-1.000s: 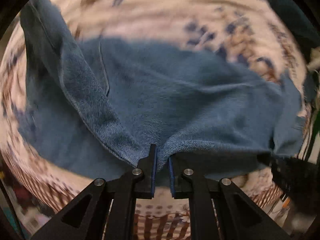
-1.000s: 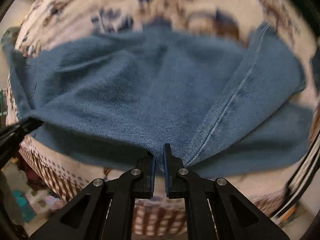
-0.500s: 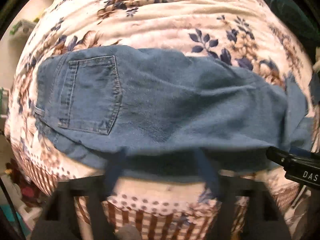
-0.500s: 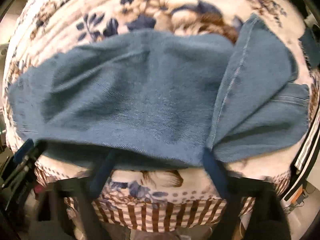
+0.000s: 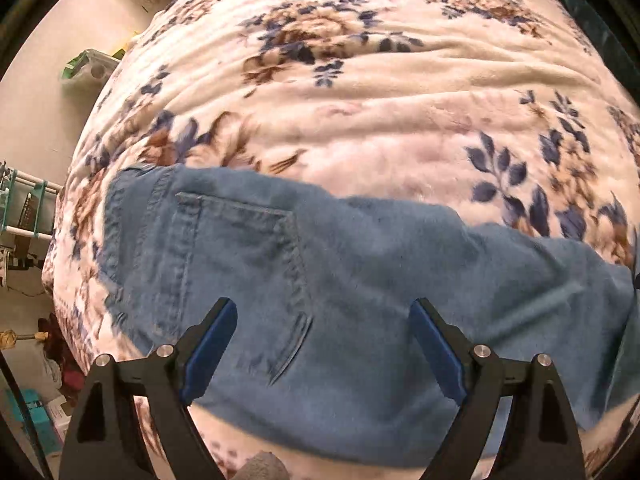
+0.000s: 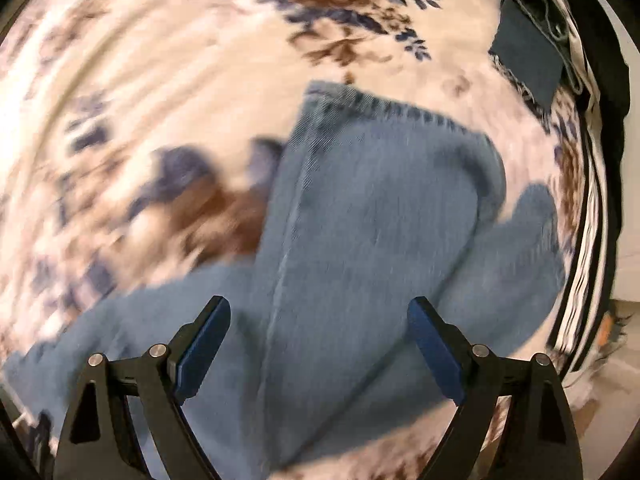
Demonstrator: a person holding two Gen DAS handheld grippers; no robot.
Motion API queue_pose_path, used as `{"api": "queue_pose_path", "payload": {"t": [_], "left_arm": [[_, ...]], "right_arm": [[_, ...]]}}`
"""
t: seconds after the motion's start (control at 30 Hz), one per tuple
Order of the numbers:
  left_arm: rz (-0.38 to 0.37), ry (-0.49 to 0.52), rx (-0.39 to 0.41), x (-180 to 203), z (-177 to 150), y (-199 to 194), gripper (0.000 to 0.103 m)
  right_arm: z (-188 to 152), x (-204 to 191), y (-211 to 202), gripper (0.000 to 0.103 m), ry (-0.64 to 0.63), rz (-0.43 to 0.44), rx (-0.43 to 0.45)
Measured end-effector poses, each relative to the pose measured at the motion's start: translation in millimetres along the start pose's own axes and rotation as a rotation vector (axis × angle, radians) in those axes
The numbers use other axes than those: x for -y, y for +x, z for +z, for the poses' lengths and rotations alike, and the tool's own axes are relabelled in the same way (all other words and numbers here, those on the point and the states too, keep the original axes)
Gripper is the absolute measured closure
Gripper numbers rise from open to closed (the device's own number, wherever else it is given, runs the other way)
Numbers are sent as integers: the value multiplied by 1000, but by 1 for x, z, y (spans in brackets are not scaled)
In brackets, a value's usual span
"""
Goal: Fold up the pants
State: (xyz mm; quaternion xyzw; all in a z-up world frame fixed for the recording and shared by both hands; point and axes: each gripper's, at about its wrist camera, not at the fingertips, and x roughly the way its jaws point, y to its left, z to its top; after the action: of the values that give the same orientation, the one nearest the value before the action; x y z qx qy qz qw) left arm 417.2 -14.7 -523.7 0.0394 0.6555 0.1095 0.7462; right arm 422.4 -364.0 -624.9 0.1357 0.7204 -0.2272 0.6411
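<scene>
Blue denim pants [image 5: 360,300] lie folded lengthwise on a floral blanket [image 5: 360,80], back pocket [image 5: 240,264] facing up at the waist end on the left. My left gripper [image 5: 322,316] is open and empty just above the pants near the pocket. In the right wrist view the leg end of the pants [image 6: 380,208] shows with its hems [image 6: 392,110] at the far side, one leg lying partly over the other. My right gripper [image 6: 318,314] is open and empty above the legs. The right view is blurred.
The blanket's checked border hangs over the near bed edge [image 5: 224,456]. A folded dark blue cloth [image 6: 528,60] and striped fabric [image 6: 592,200] lie at the bed's right side. A shelf and clutter [image 5: 24,216] stand on the floor left of the bed.
Both grippers were shut on the pants' near edge one second ago; they have opened and let go. The pants now lie flat, and both grippers have moved forward over them.
</scene>
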Motion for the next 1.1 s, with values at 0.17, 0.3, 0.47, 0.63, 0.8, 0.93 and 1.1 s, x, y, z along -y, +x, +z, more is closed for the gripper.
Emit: {"api": "queue_pose_path", "payload": {"t": [0.17, 0.3, 0.47, 0.63, 0.8, 0.93, 1.1], "left_arm": [[-20, 26, -10, 15, 4, 4, 15], [-67, 21, -29, 18, -5, -4, 15], [-121, -38, 17, 18, -21, -17, 15], [-124, -33, -17, 30, -30, -8, 15], [-135, -2, -14, 46, -38, -11, 15], [-147, 14, -12, 61, -41, -16, 15], [-166, 22, 0, 78, -43, -21, 15]], "right_arm": [[14, 1, 15, 92, -23, -53, 10], [-17, 67, -48, 93, 159, 144, 183], [-101, 158, -81, 92, 418, 271, 256], [-135, 196, 7, 80, 526, 372, 11], [-150, 221, 6, 45, 625, 414, 79], [-141, 242, 8, 45, 685, 347, 105], [-141, 267, 27, 91, 810, 337, 100]]}}
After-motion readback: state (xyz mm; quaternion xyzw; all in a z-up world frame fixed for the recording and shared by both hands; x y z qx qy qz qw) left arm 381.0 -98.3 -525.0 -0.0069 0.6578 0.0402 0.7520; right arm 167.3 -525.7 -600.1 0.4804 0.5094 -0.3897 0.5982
